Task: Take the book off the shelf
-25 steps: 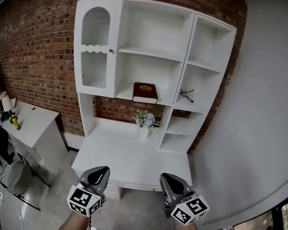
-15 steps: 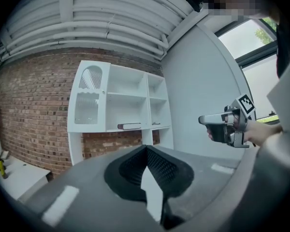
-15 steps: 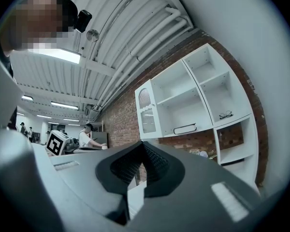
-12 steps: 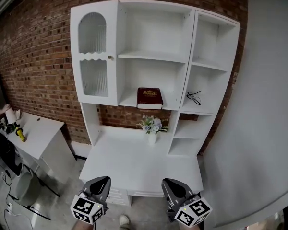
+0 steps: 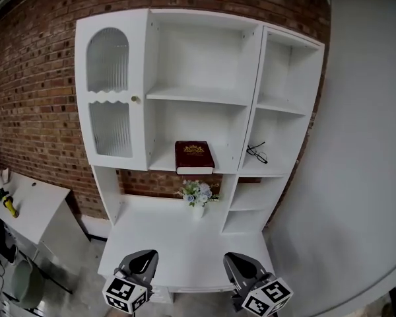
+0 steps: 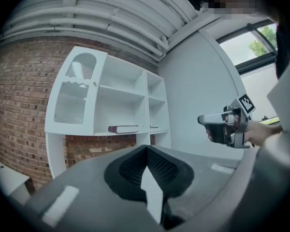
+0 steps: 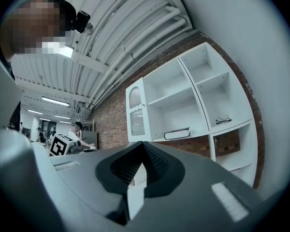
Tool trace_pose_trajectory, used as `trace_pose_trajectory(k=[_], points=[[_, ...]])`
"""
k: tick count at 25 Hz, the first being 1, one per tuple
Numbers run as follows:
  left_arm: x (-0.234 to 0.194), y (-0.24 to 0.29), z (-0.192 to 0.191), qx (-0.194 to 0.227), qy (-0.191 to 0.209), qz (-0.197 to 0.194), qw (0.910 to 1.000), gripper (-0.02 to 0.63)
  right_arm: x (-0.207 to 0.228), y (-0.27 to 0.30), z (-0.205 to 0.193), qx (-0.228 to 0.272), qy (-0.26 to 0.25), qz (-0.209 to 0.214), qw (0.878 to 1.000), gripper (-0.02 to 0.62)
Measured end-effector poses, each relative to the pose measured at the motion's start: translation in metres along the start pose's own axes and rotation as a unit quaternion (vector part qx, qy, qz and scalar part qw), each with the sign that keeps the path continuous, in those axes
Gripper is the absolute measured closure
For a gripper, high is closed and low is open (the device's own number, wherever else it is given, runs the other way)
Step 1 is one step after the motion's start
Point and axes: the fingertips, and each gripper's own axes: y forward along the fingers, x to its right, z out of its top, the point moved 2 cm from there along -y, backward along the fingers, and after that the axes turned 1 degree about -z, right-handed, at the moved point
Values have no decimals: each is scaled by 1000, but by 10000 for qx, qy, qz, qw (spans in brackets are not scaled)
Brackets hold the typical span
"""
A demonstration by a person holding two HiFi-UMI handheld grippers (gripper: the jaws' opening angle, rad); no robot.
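A dark red book [image 5: 194, 157] lies flat on the middle shelf of a white shelf unit [image 5: 198, 98] against a brick wall. It also shows as a thin dark slab in the left gripper view [image 6: 123, 128] and the right gripper view [image 7: 177, 133]. My left gripper [image 5: 137, 266] and right gripper [image 5: 241, 269] hang low at the frame's bottom, well short of the shelf. Both point toward it. In each gripper's own view the jaws meet, left [image 6: 146, 149] and right [image 7: 143, 144], with nothing between them.
Glasses [image 5: 255, 153] lie in the right-hand cubby beside the book. A small vase of flowers [image 5: 197, 195] stands on the white desk top [image 5: 165, 236] below the book. A low white table [image 5: 26, 207] with a yellow item stands at the left.
The shelf and book now sit lower and a little left in the head view. Both grippers stay shut at the bottom edge, slightly lower in frame.
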Motion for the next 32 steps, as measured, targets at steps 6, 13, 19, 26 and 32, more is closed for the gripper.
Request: trace_pose_trajectory(k=[6,13,19,26,32], points=[[-28,33,-9,-157,-118,-87,9998,606,21,37,-12,-203,120,-69,9997,572],[-62,62,-13,-248,-125,-183,9994,606,32,78,-15,-194,91,-90,9997,572],[-86,83,5,-212,-244,-420,9986,606,44,106,-3,-141,30,-275,9995,572],[-102,99,2,-117,-489,-747,9959,606,35,128,2,-240,-183,-437,9986,572],[-106,112,-5,-123,-587,-856,9945,603,43,132,1,-366,-221,-668,9969,572]])
